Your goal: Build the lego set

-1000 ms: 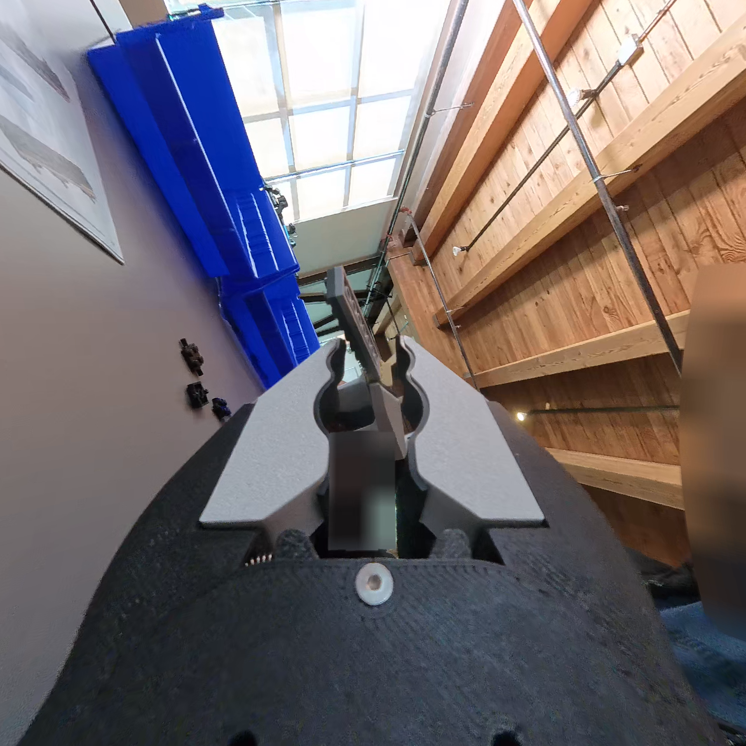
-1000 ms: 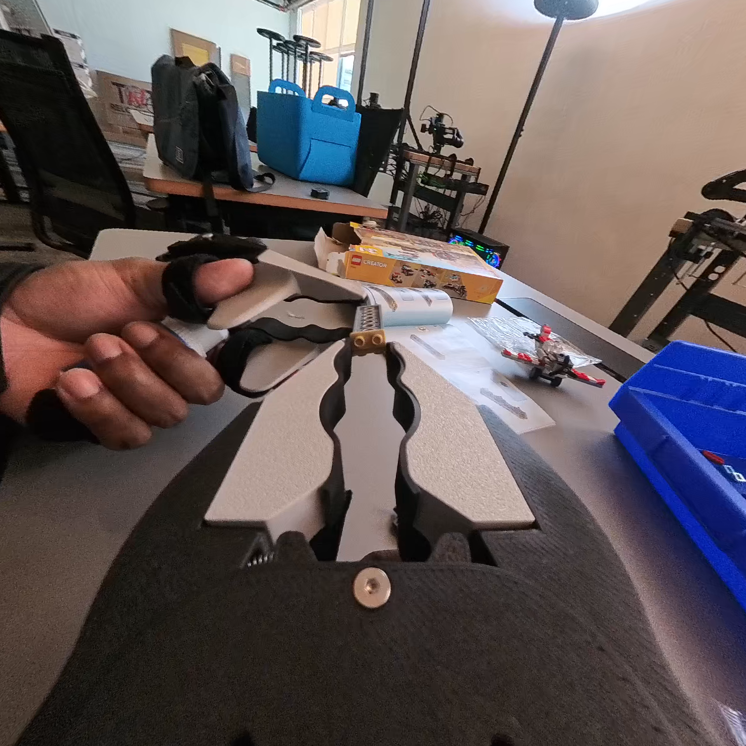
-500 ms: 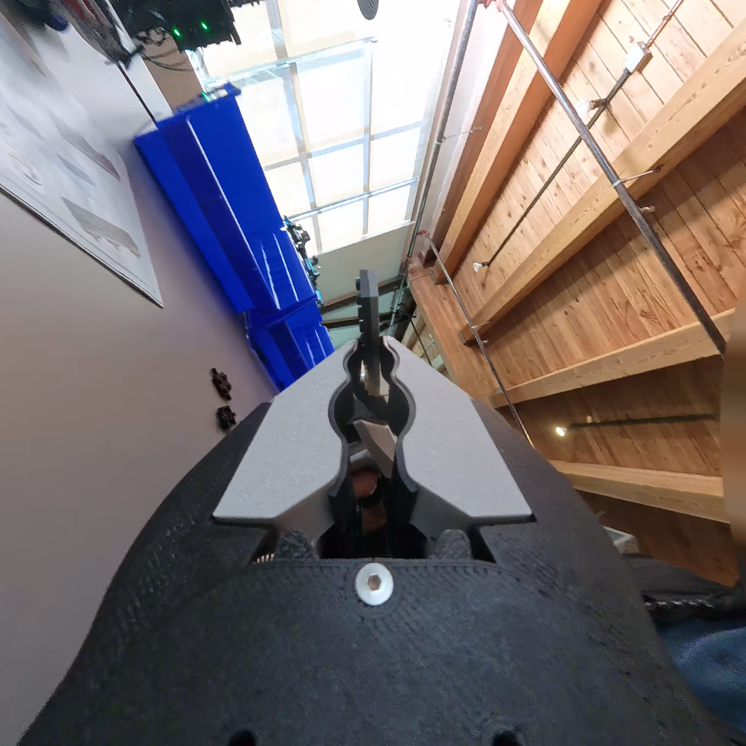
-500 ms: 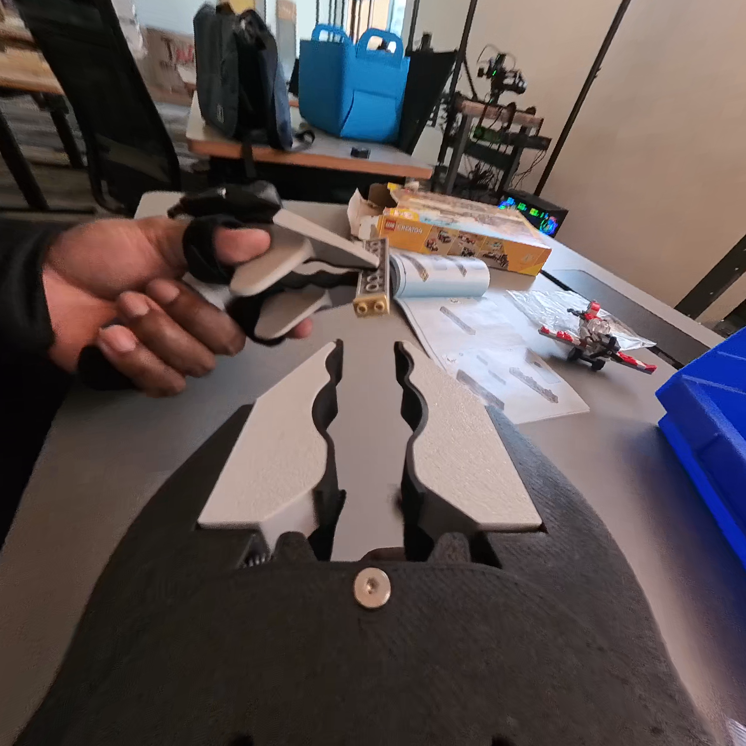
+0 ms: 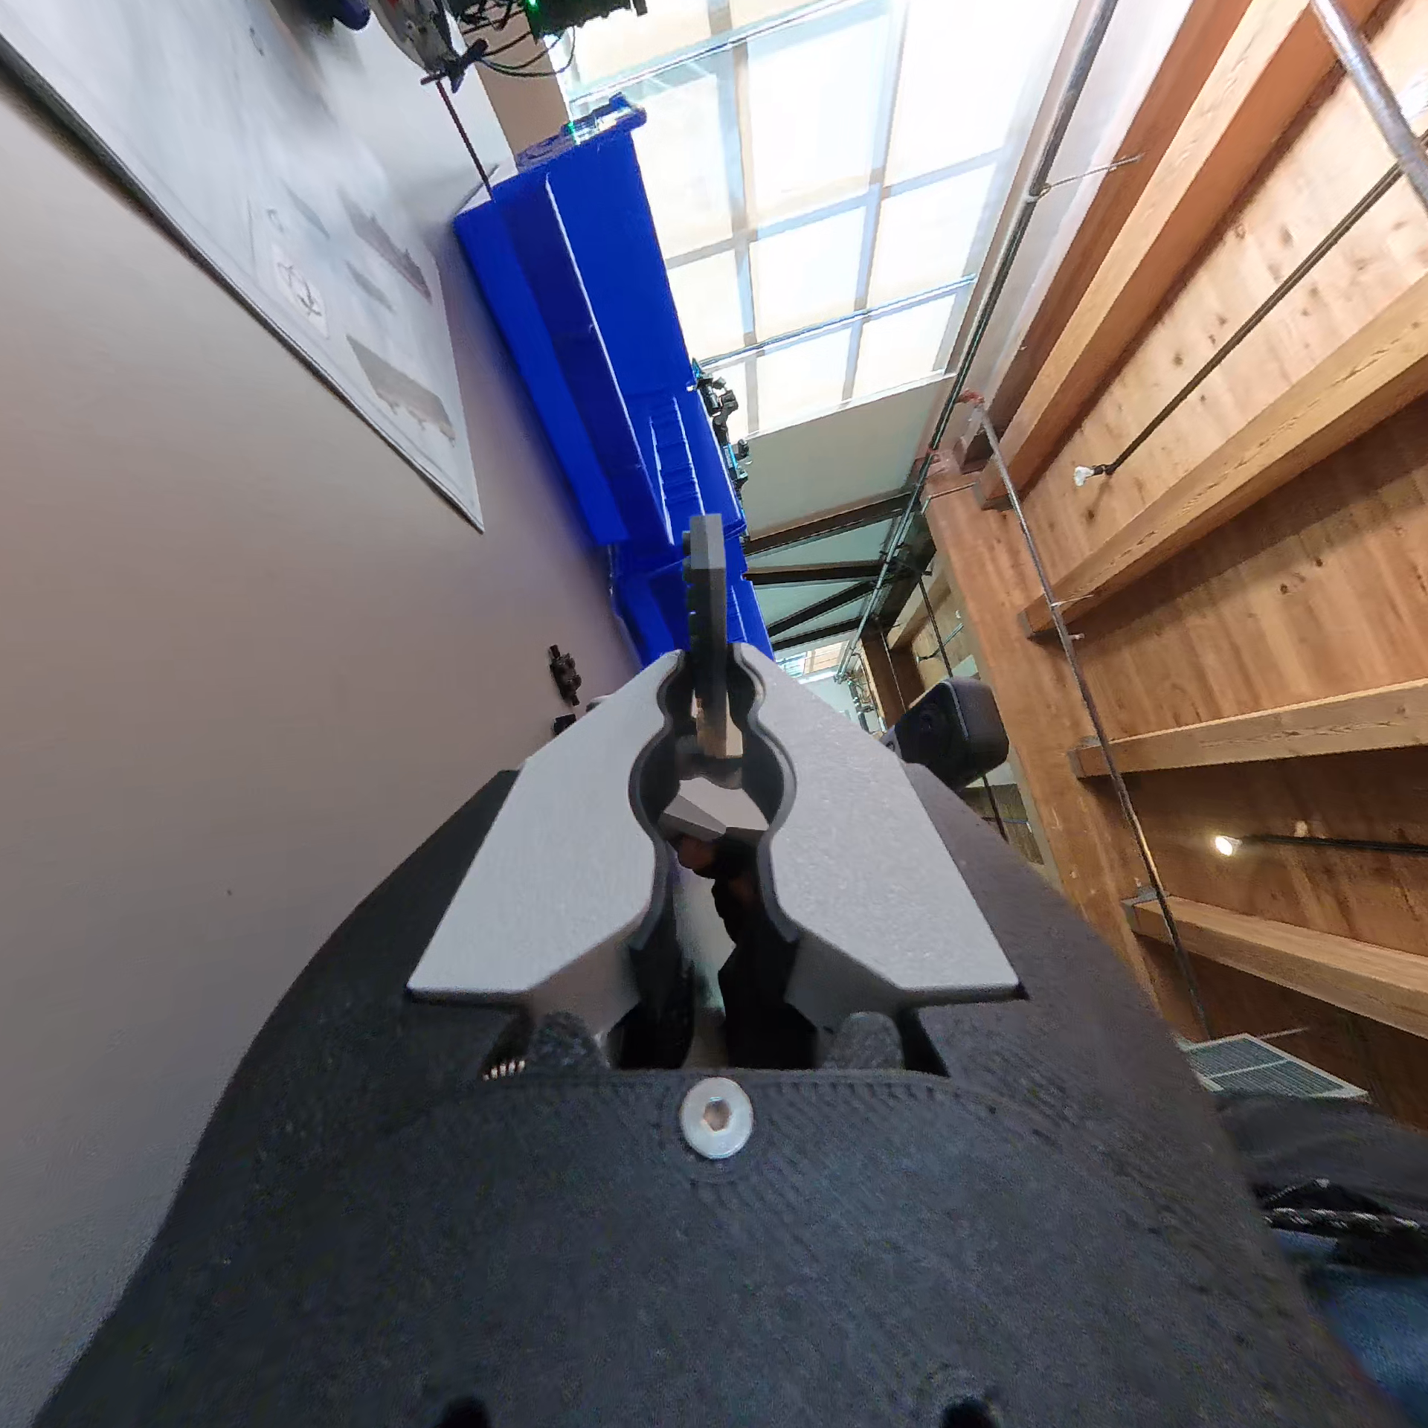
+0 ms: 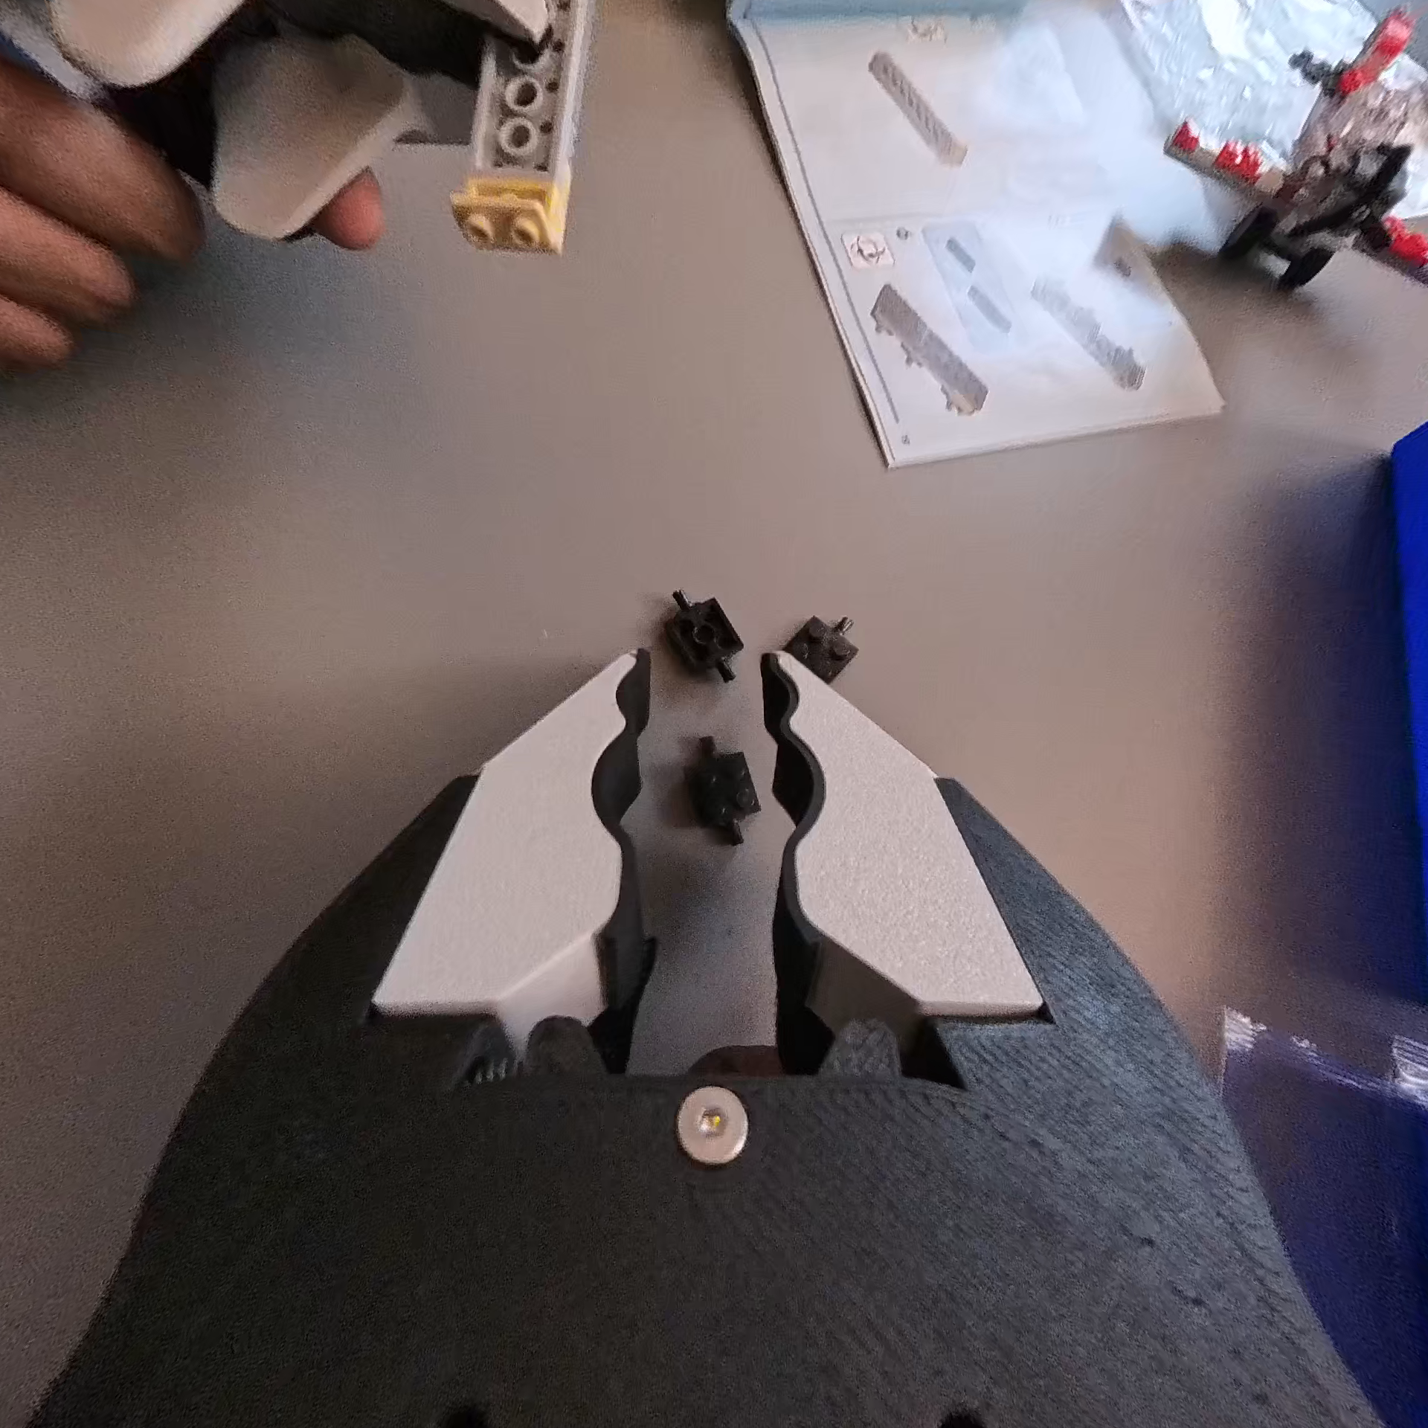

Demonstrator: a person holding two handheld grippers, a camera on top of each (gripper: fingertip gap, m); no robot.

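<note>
My left gripper (image 5: 709, 664) pinches a long grey studded bar (image 5: 707, 610); my right gripper (image 6: 703, 657) hangs open around one small black knobbly piece (image 6: 722, 787), two more just beyond it.

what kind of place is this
Probably a workshop or lab bench for building models: a grey table with an instruction booklet, blue parts bins, and exposed timber beams overhead.

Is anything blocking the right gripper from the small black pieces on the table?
Nothing visible. The right gripper is open above the table; one black piece shows between its fingers, two more just past the tips.
</note>
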